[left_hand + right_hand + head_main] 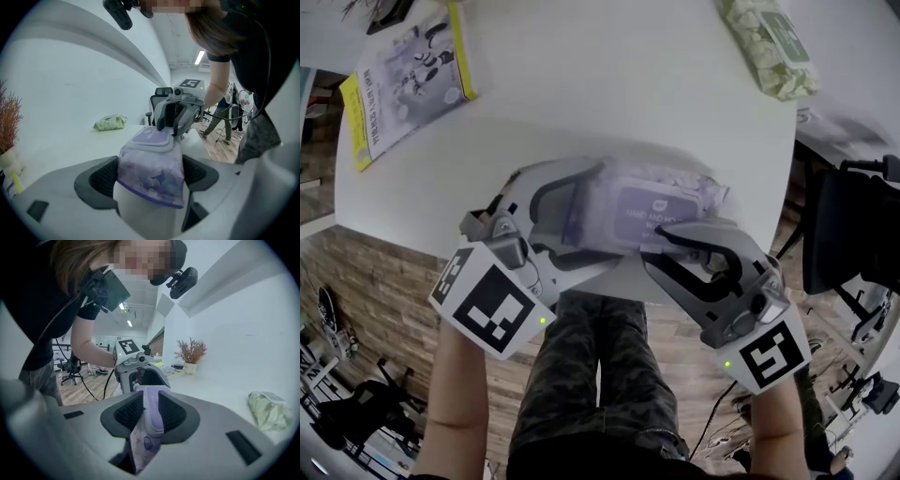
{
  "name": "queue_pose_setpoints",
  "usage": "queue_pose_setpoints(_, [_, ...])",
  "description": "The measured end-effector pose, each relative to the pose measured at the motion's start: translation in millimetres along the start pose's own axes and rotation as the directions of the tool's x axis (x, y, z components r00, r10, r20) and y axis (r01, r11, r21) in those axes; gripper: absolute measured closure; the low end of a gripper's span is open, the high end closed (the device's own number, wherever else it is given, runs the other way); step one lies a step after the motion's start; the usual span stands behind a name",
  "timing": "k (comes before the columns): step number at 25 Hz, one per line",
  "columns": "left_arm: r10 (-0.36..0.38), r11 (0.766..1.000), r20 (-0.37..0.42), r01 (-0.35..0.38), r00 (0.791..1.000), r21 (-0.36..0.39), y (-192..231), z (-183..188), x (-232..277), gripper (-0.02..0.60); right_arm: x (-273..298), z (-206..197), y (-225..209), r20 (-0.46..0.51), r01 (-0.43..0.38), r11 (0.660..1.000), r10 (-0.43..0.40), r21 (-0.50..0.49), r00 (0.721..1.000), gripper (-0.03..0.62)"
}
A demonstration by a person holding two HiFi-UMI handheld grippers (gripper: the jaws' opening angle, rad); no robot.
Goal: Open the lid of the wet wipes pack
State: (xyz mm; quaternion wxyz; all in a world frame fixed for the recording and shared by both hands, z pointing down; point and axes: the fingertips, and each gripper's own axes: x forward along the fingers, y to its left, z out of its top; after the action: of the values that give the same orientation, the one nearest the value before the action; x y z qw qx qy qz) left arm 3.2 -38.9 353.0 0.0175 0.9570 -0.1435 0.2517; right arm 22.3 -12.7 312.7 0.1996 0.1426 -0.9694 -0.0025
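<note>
A purple wet wipes pack point(675, 190) lies at the near edge of the white table point(581, 84). My left gripper point(589, 217) is shut on the pack's left end; in the left gripper view the pack point(150, 173) fills the gap between the pads. My right gripper point(662, 246) comes in from the near right and is shut on the edge of the pack's lid point(661, 211). In the right gripper view the lid point(152, 413) is pinched edge-on between the pads, with the pack's film point(143, 446) hanging below. The lid point(151, 137) lies flat on the pack.
A green wipes pack point(769, 47) lies at the table's far right, also in the left gripper view point(110, 123) and the right gripper view point(267, 411). A yellow-edged booklet point(408, 80) lies far left. An office chair point(844, 244) stands right of the table. A potted plant point(190, 352) stands at the far end.
</note>
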Motion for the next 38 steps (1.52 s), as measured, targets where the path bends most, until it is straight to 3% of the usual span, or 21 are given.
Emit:
queue_pose_setpoints(12, [0.006,1.0,0.016,-0.006,1.0,-0.016,0.1,1.1,0.5,0.149,-1.5,2.1,-1.8,0.034,-0.02,0.999,0.018,0.048,0.999,0.482])
queue_pose_setpoints(16, [0.008,1.0,0.015,-0.007,1.0,-0.018,0.5,1.0,1.2,0.149,-3.8,6.8,-5.1,0.084,-0.025,0.995,0.017,0.096,0.996,0.484])
queue_pose_setpoints(26, [0.007,1.0,0.012,-0.007,1.0,-0.013,0.8,0.9,1.5,0.149,-2.7,7.1,-4.3,0.081,-0.01,0.997,0.004,0.071,0.997,0.482])
queue_pose_setpoints(38, [0.089,0.993,-0.028,-0.087,0.996,0.085,-2.5,-2.3,-9.9,0.147,-2.9,7.6,-2.4,0.06,-0.001,0.999,-0.002,0.049,0.998,0.48])
